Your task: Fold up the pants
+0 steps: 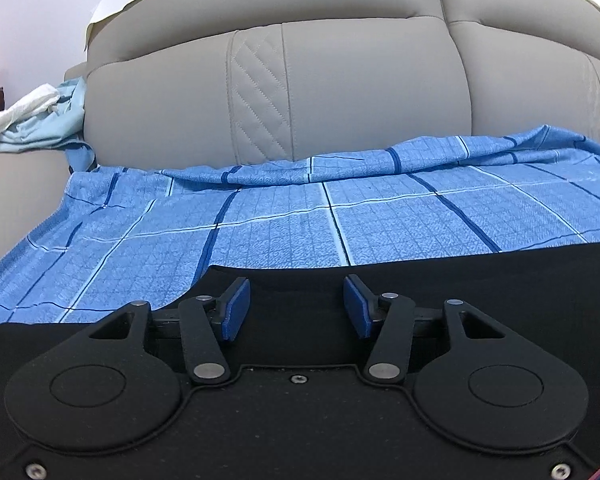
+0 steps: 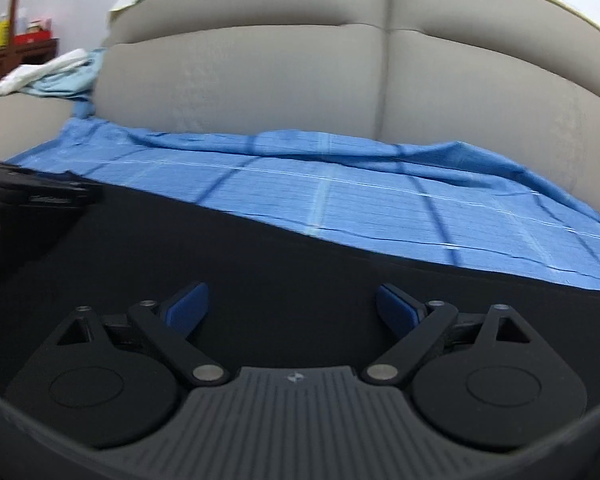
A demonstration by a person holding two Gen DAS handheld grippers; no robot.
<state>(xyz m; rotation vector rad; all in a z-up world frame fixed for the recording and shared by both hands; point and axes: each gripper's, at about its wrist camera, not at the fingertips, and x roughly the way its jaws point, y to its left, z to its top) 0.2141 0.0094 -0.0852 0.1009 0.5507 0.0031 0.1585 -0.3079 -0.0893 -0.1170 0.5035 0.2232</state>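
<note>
Black pants (image 1: pixel 480 276) lie lengthwise across the blue checked sheet (image 1: pixel 260 224), both grippers' jaws open, empty.

the pants (image 1: pixel 440 280) are plain black fabric, lying flat and smooth on a blue checked sheet (image 1: pixel 280 220) over the sofa seat. their far edge runs nearly straight across, with one corner showing at the left in the left wrist view.

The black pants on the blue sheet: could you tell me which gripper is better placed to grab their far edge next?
Probably the left gripper: its open pads sit just short of the black pants' far edge. The right gripper, also open, has more cloth ahead.
</note>
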